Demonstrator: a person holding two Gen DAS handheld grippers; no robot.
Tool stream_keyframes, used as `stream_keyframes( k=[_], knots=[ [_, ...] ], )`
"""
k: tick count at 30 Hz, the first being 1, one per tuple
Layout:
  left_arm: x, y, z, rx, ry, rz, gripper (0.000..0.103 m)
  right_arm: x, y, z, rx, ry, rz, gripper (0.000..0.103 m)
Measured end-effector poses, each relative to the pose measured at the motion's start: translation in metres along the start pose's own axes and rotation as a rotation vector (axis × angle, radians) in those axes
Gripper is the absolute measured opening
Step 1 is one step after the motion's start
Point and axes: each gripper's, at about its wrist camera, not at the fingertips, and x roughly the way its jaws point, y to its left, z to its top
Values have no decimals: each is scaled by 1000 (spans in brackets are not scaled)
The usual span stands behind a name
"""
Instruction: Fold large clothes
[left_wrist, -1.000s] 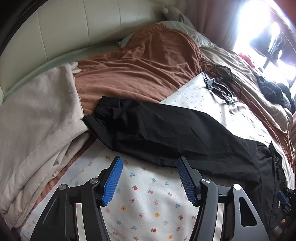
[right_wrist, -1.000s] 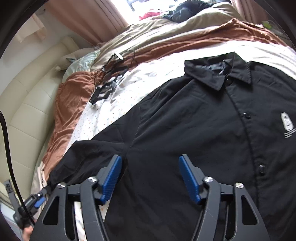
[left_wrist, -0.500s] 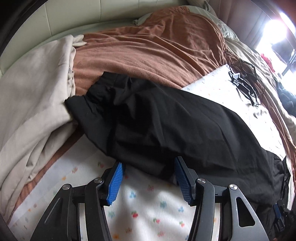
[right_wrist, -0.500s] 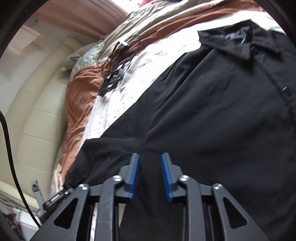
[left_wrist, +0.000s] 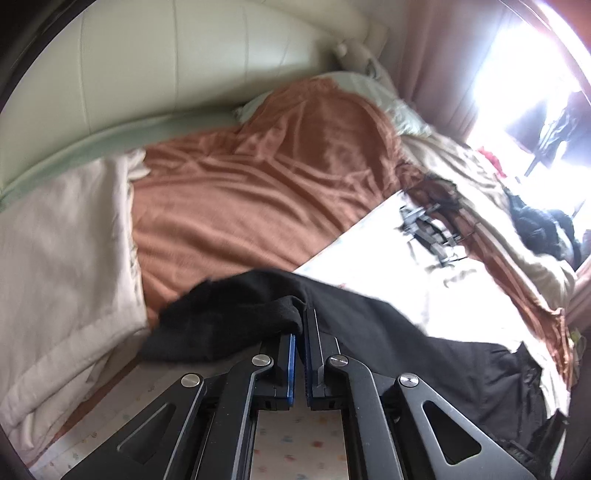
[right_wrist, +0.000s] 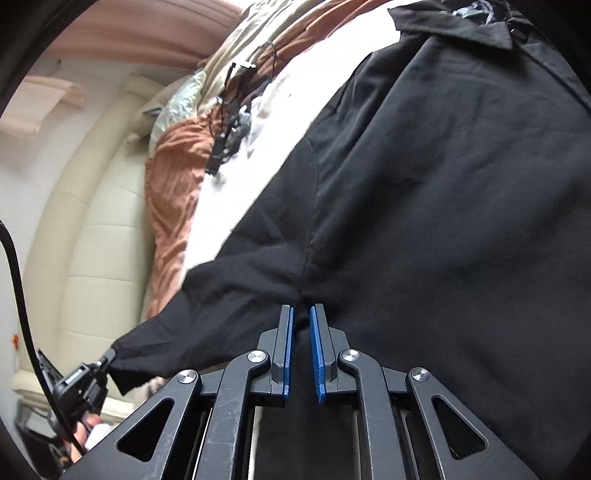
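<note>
Item: black button-up shirt (right_wrist: 443, 192), spread front-up on the floral sheet (left_wrist: 388, 251) near the bed's foot edge. No fold completed; first sleeve fold only beginning.
Left tool (left_wrist: 300, 332): pinched on the sleeve (left_wrist: 229, 317) end, angled downward.
Right tool (right_wrist: 302, 325): jaws closing, shirt cloth at the armpit seam between them, angled downward.

The left claw (left_wrist: 300, 325) was clamped tight, its blue pads nearly meeting on a bunch of black cloth. The right claw (right_wrist: 302, 321) was closing, its pads pinching black fabric at a seam, a narrow gap between them.
</note>
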Motion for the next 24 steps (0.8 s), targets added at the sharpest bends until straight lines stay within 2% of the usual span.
stream_keyframes(
  k=[6,11,15,20,24],
  knots=[
    [-50,-56,17,75,-75,-123,3,-54,12,-1,-36,-67,-22,14],
    [-88,-112,21,143,-115,-239,1,-104,14,-9,-56,-147,-70,34],
    [-117,-156,18,213,-142,-331,1,-148,14,-18,-99,-198,-93,34],
    [-143,-204,10,291,-154,-412,1,-200,-5,-39,-107,-297,-169,41],
    [-157,-239,-2,348,-146,-466,1,-215,-34,-41,-85,-302,-245,42]
  ],
)
